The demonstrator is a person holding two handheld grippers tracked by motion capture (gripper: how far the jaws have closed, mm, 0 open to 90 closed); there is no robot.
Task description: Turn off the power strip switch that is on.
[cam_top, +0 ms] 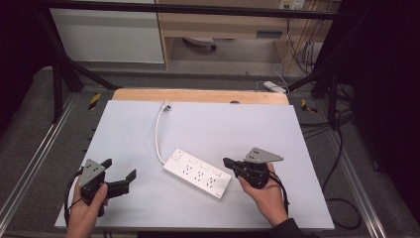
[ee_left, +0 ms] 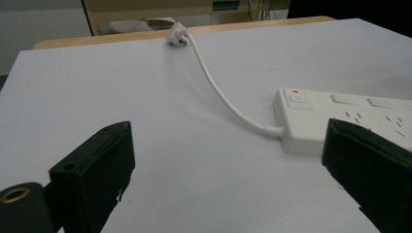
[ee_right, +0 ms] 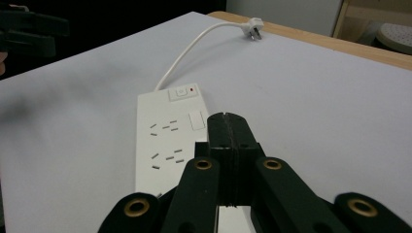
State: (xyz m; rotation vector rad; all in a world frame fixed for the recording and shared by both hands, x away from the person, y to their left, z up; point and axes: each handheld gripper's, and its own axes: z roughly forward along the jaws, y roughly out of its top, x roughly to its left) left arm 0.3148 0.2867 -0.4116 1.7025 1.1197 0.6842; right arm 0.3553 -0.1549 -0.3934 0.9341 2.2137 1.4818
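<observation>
White sheeting covers the table (cam_top: 148, 124), with a strip of bare wood along its far edge and dark frame rails all round. One white power strip (cam_top: 197, 172) lies flat in the middle, and one white cord (cam_top: 159, 134) runs from its switch end to one plug (cam_top: 167, 105) resting at the far edge.

Right gripper (cam_top: 231, 163) hovers with its jaws pressed together, nothing between them, tips just over the near end of the strip, sockets stretching away ahead. Left gripper (cam_top: 119, 172) sits well apart from the strip, jaws spread wide and empty, the switch end lying beyond its right-hand finger (ee_left: 374, 174).

My read: this is the approach, nothing grasped yet. Next move likely asks the closed right tips to come down onto the strip, perhaps a rocker button, or the open left to close in and steady the body.

Count: one strip, one cord, one plug, two grippers.
</observation>
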